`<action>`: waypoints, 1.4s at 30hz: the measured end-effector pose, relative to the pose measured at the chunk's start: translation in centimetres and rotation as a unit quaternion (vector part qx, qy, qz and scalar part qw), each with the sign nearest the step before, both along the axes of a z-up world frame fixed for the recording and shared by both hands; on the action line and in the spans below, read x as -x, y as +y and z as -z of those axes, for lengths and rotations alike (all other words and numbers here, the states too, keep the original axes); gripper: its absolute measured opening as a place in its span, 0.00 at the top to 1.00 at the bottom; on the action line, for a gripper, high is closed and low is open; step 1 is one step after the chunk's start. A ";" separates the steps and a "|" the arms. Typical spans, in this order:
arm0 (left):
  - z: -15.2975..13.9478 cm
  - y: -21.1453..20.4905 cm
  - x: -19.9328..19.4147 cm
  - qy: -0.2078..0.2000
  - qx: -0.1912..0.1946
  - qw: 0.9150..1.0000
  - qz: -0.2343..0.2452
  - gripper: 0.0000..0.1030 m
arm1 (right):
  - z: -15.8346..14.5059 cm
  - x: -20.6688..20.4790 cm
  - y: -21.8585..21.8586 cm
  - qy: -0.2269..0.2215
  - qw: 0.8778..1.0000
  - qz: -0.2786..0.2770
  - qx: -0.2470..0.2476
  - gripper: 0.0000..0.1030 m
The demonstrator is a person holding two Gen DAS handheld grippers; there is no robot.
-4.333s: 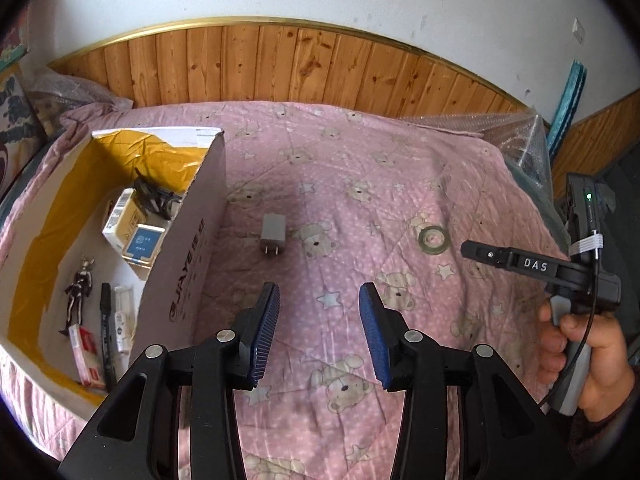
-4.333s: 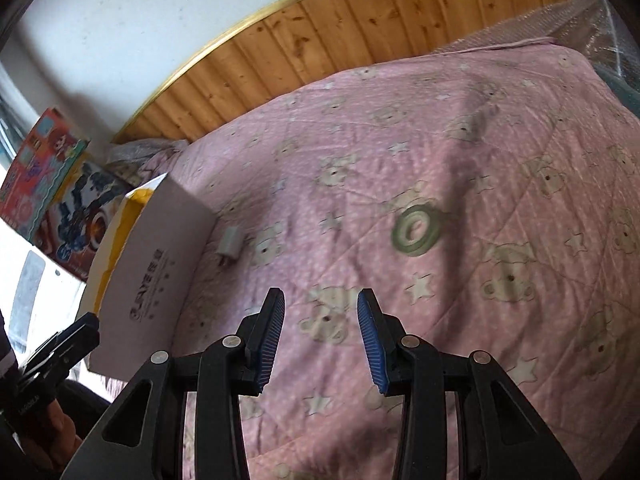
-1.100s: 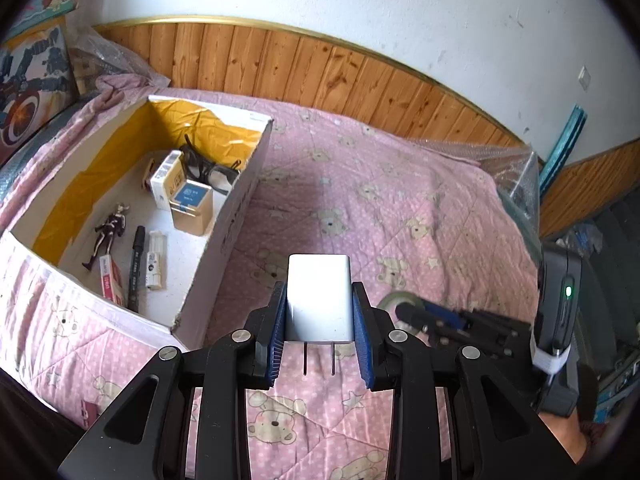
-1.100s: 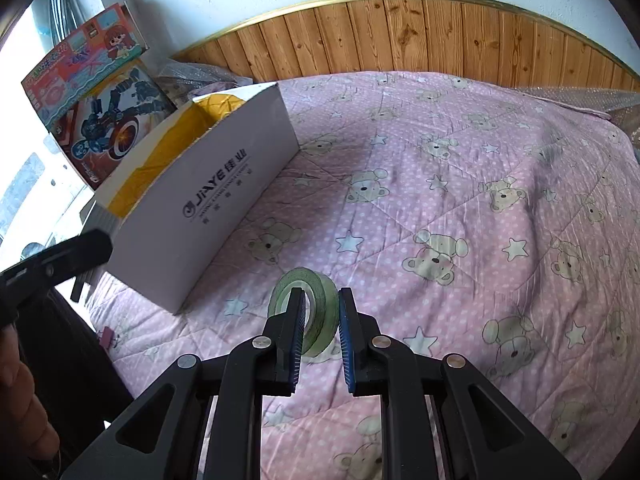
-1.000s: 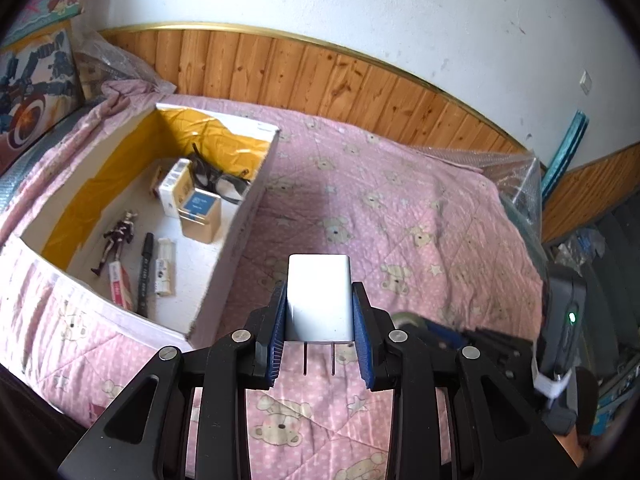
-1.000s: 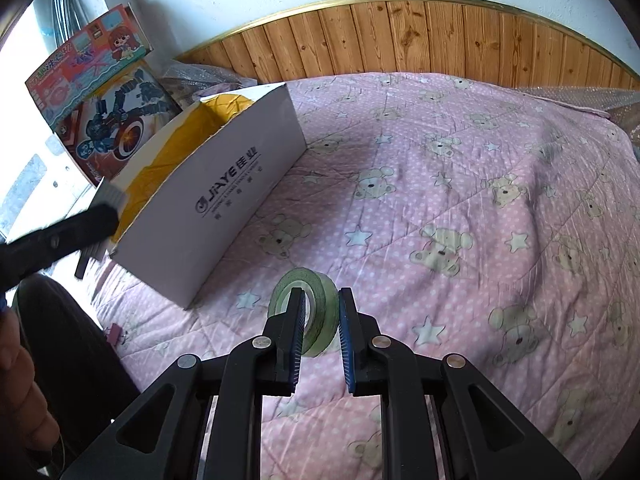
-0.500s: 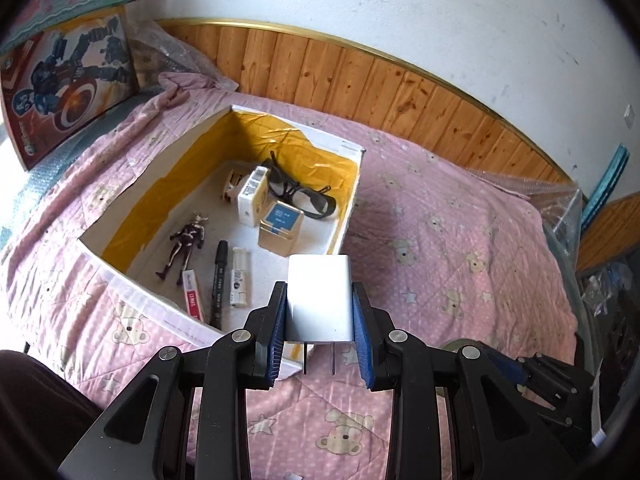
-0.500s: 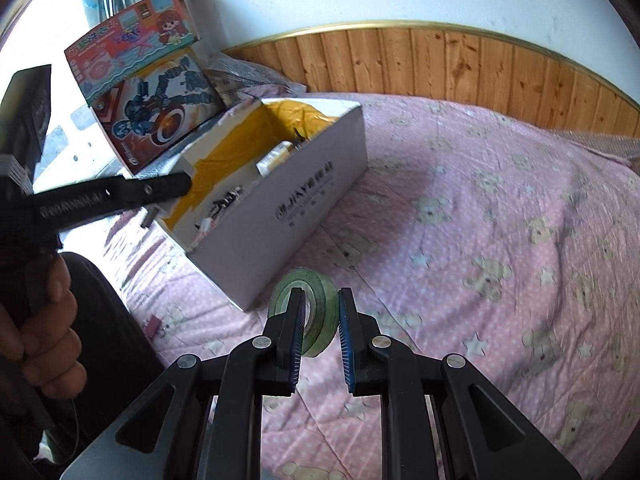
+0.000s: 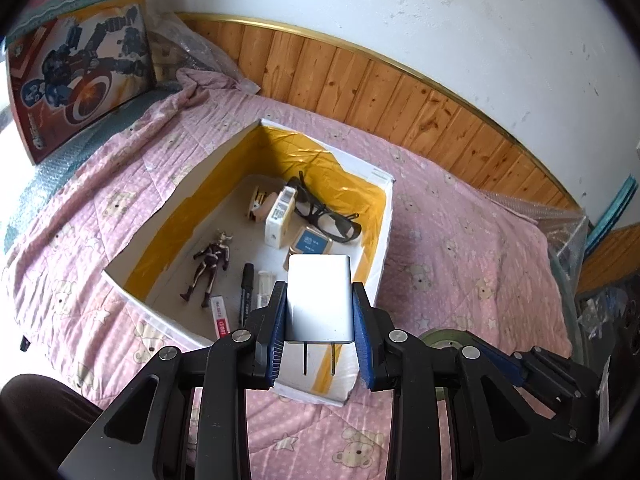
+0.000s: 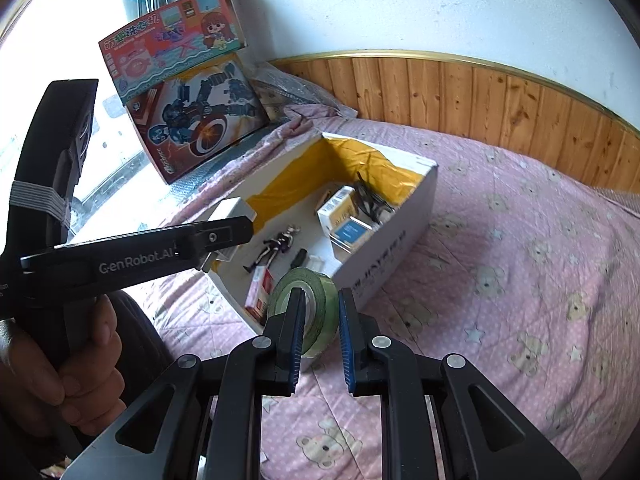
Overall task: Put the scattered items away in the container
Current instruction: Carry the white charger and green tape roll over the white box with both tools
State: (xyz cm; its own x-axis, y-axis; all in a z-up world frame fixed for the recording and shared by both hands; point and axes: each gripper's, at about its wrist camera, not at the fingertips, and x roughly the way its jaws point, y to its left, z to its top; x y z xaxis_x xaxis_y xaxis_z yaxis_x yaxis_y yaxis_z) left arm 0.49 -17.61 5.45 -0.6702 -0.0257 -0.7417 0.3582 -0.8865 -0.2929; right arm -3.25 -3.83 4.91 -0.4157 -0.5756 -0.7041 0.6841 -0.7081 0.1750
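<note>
My left gripper (image 9: pixel 320 312) is shut on a white charger plug (image 9: pixel 320 296), prongs pointing back at the camera, held above the near right corner of the white cardboard box (image 9: pixel 382 240) lined with yellow tape. My right gripper (image 10: pixel 320 320) is shut on a green tape roll (image 10: pixel 316 292), held upright just over the box's near wall (image 10: pixel 400 236). In the right wrist view the left gripper (image 10: pixel 236 232) reaches in from the left with the charger (image 10: pixel 234 208). The tape roll (image 9: pixel 440 338) shows low on the right in the left wrist view.
The box holds black glasses (image 9: pixel 326 214), a toy figure (image 9: pixel 210 266), a black pen (image 9: pixel 247 292) and small cartons (image 9: pixel 280 216). It stands on a pink bear-print quilt (image 9: pixel 460 248). Toy boxes (image 10: pixel 192 100) lean at the wall. A hand (image 10: pixel 80 360) grips the left handle.
Both grippers, open over the quilt earlier, now hold the charger and the tape roll. Over the last second both carried them leftward and up toward the box.
</note>
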 end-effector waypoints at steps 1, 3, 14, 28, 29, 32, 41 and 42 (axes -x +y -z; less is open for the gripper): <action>-0.2 -0.3 0.2 0.002 -0.001 1.000 -0.001 0.70 | -0.1 0.1 -0.4 0.001 1.000 -0.002 -0.001 0.83; -0.4 -0.9 0.5 0.006 -0.004 1.000 -0.003 0.70 | -0.3 0.4 -1.0 0.001 1.000 -0.007 -0.002 0.83; -0.4 -2.7 2.7 0.010 -0.009 1.000 -0.006 0.69 | -0.8 2.3 -3.2 0.001 1.000 -0.019 -0.015 0.83; 0.9 -5.3 5.9 -0.004 -0.011 1.000 -0.007 0.69 | -1.0 5.1 -6.0 0.004 0.999 -0.036 -0.039 0.83; 1.0 -5.6 6.1 -0.006 -0.011 1.000 -0.008 0.69 | -1.0 5.2 -6.2 0.004 0.998 -0.037 -0.040 0.83; 1.2 -6.4 6.7 -0.008 -0.011 1.000 -0.008 0.69 | -0.7 5.5 -6.8 0.002 0.998 -0.042 -0.046 0.83; 2.2 -8.4 8.8 -0.019 -0.021 1.000 -0.007 0.69 | 1.1 6.0 -8.9 -0.016 0.995 -0.070 -0.066 0.83; 2.3 -8.6 9.1 -0.021 -0.023 0.999 -0.007 0.69 | 1.3 6.0 -9.2 -0.017 0.995 -0.073 -0.069 0.83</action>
State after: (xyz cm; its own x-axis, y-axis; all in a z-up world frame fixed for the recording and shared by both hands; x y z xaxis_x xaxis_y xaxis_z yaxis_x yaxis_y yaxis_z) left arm -8.59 -26.19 3.13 -0.6383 0.0004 -0.7698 0.3828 -0.8675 -0.3178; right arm -9.22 -12.99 3.63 -0.3087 -0.5248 -0.7933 0.7771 -0.6200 0.1077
